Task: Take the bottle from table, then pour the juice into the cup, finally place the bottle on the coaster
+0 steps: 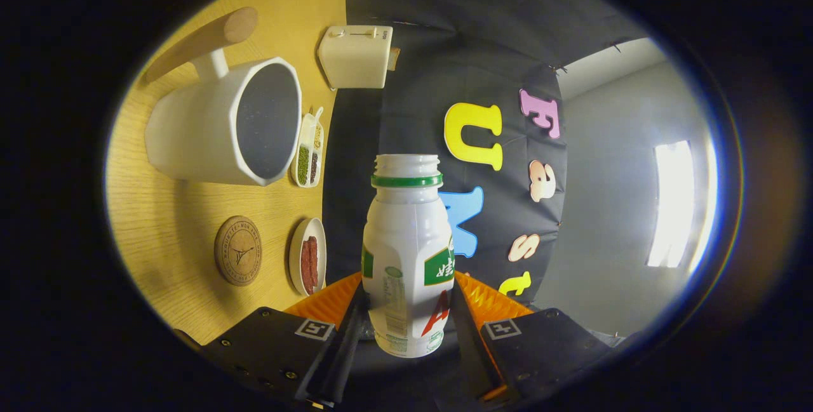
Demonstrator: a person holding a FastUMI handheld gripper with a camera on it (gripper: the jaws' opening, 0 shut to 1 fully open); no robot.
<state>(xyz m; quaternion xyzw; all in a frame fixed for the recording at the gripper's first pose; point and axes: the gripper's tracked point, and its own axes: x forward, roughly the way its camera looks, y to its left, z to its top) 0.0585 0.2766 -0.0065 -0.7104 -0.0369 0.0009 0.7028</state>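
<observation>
Between gripper fingers, clamped bottle, uncapped

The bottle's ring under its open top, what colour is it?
Green. The gripper view shows it on the white bottle, held between the gripper's fingers.

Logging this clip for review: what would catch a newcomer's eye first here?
The white bottle, cap off, clamped between the fingers of the hand-held gripper. Next, the big white cup with a wooden handle on the table, off to the bottle's side, with the round coaster near it.
</observation>
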